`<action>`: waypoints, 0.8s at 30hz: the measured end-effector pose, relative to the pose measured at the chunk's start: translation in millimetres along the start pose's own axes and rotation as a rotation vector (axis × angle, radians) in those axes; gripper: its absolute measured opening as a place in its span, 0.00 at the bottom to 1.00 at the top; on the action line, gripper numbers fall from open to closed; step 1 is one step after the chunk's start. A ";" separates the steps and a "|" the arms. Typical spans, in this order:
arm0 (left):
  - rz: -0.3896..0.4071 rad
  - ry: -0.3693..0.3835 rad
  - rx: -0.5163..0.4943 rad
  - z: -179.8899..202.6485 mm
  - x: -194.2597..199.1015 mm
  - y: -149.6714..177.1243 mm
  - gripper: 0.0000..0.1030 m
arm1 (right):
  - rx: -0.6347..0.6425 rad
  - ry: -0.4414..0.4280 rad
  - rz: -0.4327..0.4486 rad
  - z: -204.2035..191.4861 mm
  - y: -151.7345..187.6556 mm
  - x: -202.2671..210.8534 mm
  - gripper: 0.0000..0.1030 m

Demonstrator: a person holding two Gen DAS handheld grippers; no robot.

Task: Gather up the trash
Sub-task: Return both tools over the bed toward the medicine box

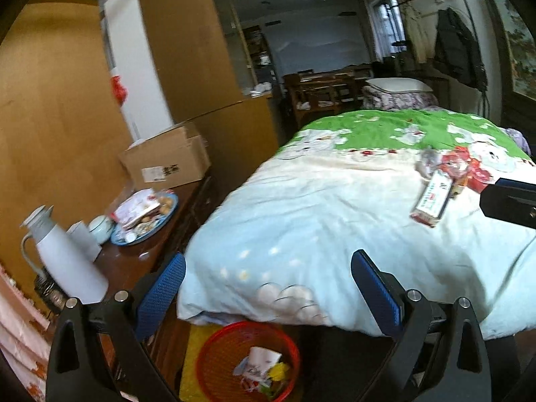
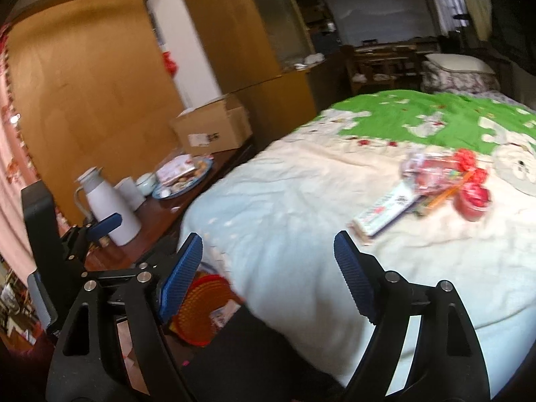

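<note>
A pile of trash lies on the bed: a long white box [image 1: 431, 199] [image 2: 385, 212], red wrappers [image 1: 465, 167] [image 2: 442, 171] and a small red cup [image 2: 472, 201]. A red mesh basket [image 1: 217, 358] [image 2: 197, 311] stands on the floor at the bed's foot, with wrappers [image 1: 264, 368] in it. My left gripper [image 1: 268, 288] is open and empty, above the basket at the bed's near edge. My right gripper [image 2: 268, 268] is open and empty over the bed's near part, short of the pile. The left gripper [image 2: 104, 222] also shows at the left of the right wrist view.
The bed [image 1: 301, 207] has a pale blue, cream and green quilt. To the left a dark wooden table [image 1: 134, 264] holds a white jug [image 1: 63, 254], a cup, a bowl, a blue plate of snacks [image 1: 147, 217] and a cardboard box [image 1: 167, 160]. Wooden wardrobes stand behind.
</note>
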State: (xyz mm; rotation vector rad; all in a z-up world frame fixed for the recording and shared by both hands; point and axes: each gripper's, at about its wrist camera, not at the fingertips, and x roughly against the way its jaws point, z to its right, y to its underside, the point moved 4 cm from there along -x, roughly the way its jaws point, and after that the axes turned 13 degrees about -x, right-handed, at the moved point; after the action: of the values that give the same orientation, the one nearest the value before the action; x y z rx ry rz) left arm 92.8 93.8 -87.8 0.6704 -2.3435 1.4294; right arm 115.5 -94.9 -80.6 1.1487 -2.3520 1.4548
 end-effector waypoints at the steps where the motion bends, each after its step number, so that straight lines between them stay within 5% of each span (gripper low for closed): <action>1: 0.001 0.010 -0.007 6.3 -2.9 -3.9 0.94 | -0.009 0.016 0.005 8.9 -2.4 0.0 0.76; 13: -0.046 0.143 -0.099 81.9 -68.6 -29.5 0.94 | -0.192 0.255 0.032 136.2 -19.7 -13.3 0.76; 24: -0.095 0.221 -0.124 119.7 -113.5 -35.6 0.94 | -0.211 0.483 0.055 204.5 -17.2 -24.9 0.76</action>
State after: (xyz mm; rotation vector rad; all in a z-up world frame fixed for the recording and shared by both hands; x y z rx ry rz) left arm 204.7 -1.1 -171.1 0.5519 -2.1778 1.2378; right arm 196.6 -252.6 -186.9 0.6010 -2.1386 1.2822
